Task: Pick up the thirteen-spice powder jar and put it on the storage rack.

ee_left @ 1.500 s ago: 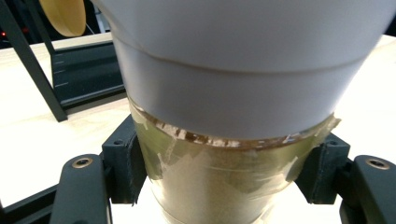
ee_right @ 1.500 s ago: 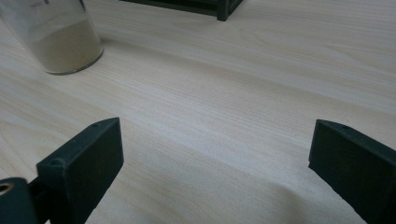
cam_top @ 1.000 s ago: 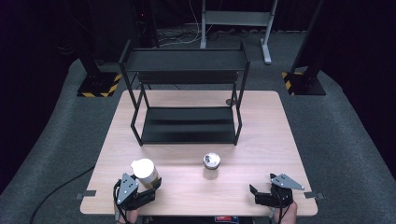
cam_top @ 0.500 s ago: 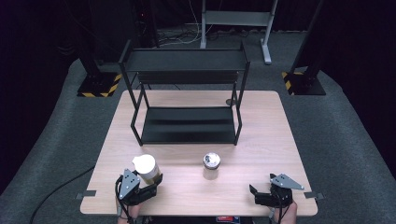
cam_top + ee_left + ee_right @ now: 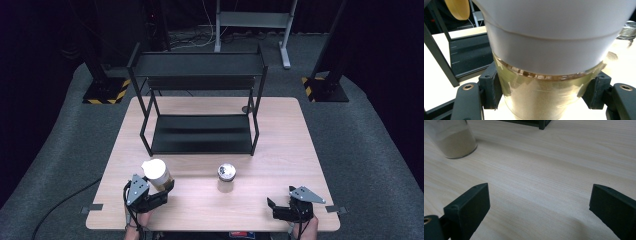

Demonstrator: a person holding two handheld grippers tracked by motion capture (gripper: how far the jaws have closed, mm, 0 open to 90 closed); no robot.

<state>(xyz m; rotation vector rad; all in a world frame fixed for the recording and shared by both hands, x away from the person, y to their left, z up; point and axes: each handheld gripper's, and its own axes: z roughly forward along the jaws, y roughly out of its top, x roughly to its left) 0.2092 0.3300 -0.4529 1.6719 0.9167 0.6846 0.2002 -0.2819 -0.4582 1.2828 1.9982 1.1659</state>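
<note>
White-lidded jar (image 5: 156, 173) pinched in the left gripper (image 5: 150, 192).
Its glass body sits between the pads near the surface's (image 5: 280, 130) front edge; the right gripper (image 5: 274, 209) rests spread, empty.

Light wooden rectangular surface (image 5: 280, 150), pale grain. Black metal two-tier shelf rack (image 5: 200, 67), standing on the far half of the surface. Small clear glass jar with a silver lid and beige powder inside (image 5: 226, 178), upright on the surface in front of the rack, well apart from it. Grey carpeted floor (image 5: 370, 140) around. Black stand bases with yellow-black hazard stripes (image 5: 106, 92) beyond the far corners
</note>
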